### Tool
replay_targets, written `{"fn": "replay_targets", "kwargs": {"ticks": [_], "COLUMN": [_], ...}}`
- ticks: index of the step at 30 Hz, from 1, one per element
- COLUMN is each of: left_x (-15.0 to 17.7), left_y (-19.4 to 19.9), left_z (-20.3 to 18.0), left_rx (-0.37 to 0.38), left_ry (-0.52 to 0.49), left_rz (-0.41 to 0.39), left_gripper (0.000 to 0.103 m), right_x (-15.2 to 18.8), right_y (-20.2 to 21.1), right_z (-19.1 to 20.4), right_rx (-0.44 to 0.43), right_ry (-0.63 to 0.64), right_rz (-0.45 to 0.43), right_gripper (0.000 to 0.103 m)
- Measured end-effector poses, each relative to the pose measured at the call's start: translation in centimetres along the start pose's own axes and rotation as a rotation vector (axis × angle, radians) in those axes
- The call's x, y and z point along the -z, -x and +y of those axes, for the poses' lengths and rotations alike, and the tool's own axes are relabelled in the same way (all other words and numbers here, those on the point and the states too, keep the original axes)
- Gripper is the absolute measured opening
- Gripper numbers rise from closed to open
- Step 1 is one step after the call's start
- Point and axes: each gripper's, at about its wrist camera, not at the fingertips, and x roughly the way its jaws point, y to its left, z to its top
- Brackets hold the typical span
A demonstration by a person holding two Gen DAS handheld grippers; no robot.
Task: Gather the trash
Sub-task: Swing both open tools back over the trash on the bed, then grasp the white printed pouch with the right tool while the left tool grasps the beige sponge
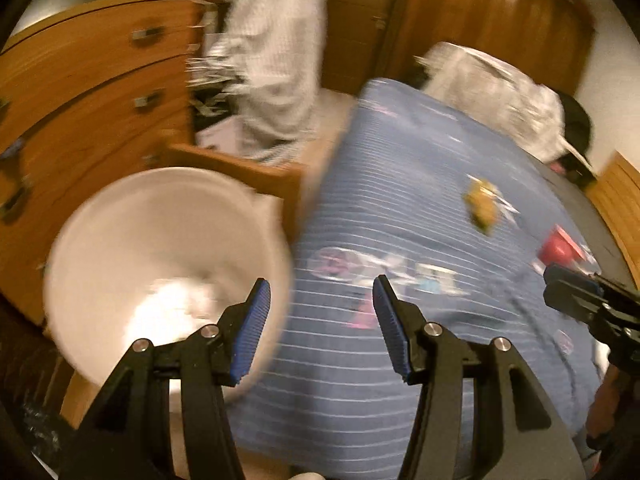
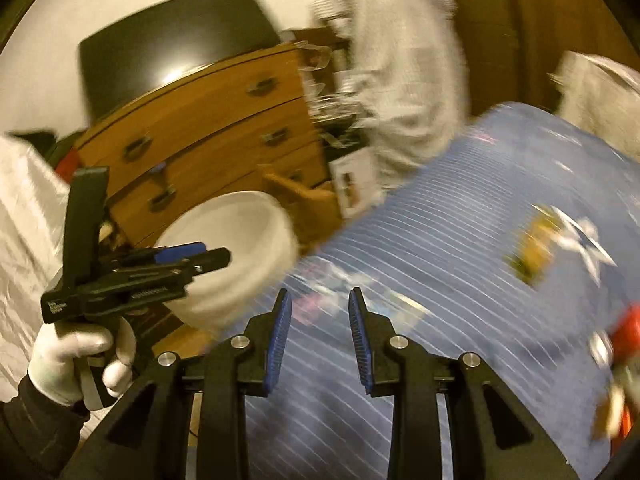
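- Left wrist view: the left tool [image 1: 322, 300] was spread with nothing between its pads, over the bed [image 1: 400, 200] beside the white bin [image 1: 168, 216]; a yellowish wrapper [image 1: 482, 204] lay well ahead on the blue cover, blurred, probably light and crinkly, best pinched at an edge
- Right wrist view: the right tool [image 2: 318, 312] stood parted and empty; the wrapper [image 2: 534, 252] lay ahead to the right, a red item [image 2: 624, 332] near the bed's edge, likely stiffer, its kind unclear

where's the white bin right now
In both views the white bin stands on the floor left of the blue striped bedspread, before the wooden dresser.
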Motion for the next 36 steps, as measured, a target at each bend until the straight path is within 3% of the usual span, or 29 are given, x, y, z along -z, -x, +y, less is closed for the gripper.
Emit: {"fn": "replay_targets", "kwargs": {"ticks": [7, 11, 15, 17, 20, 23, 28, 30, 34, 36], "left_x": [2.2, 3.8, 4.9, 5.3, 5.8, 6.3, 7.4, 7.7, 8.0, 8.2], "left_y": [-2.7, -3.8, -4.9, -5.1, -5.0, -5.1, -5.7, -5.7, -5.5, -5.6], "left_z": [-9.6, -13.1, -16.2, -17.6, -19.1, -20.0, -20.3, -20.3, -20.0, -19.8], "left_rx": [0.134, 0.176, 0.199, 0.210, 0.232, 0.256, 0.260, 0.263, 0.262, 0.261], "left_ry": [-0.133, -0.157, -0.176, -0.193, -0.216, -0.220, -0.222, -0.219, -0.219, -0.217], "left_rz": [0.071, 0.110, 0.147, 0.157, 0.169, 0.187, 0.217, 0.221, 0.218, 0.221], "left_gripper": [0.054, 0.056, 0.056, 0.056, 0.059, 0.061, 0.062, 0.062, 0.065, 0.066], "right_x": [6.6, 7.7, 7.3, 7.2, 7.3, 7.8, 9.0, 10.1, 12.1, 12.5], "right_y": [9.6, 14.6, 14.9, 13.4, 11.1, 9.7, 8.4, 8.0, 8.5, 9.2], "right_z": [-15.5, -23.0, -29.6, -32.3, -32.9, -31.1, -23.3, -20.3, -15.4, -15.0], "right_rx": [0.236, 0.362, 0.409, 0.387, 0.369, 0.290, 0.174, 0.073, 0.015, 0.043], "right_ry": [-0.187, -0.243, -0.267, -0.279, -0.261, -0.247, -0.181, -0.183, -0.157, -0.147], "right_rz": [-0.039, -0.092, -0.048, 0.019, 0.078, 0.122, 0.144, 0.157, 0.165, 0.156], "right_gripper": [0.031, 0.031, 0.031, 0.033, 0.043, 0.043, 0.043, 0.043, 0.043, 0.043]}}
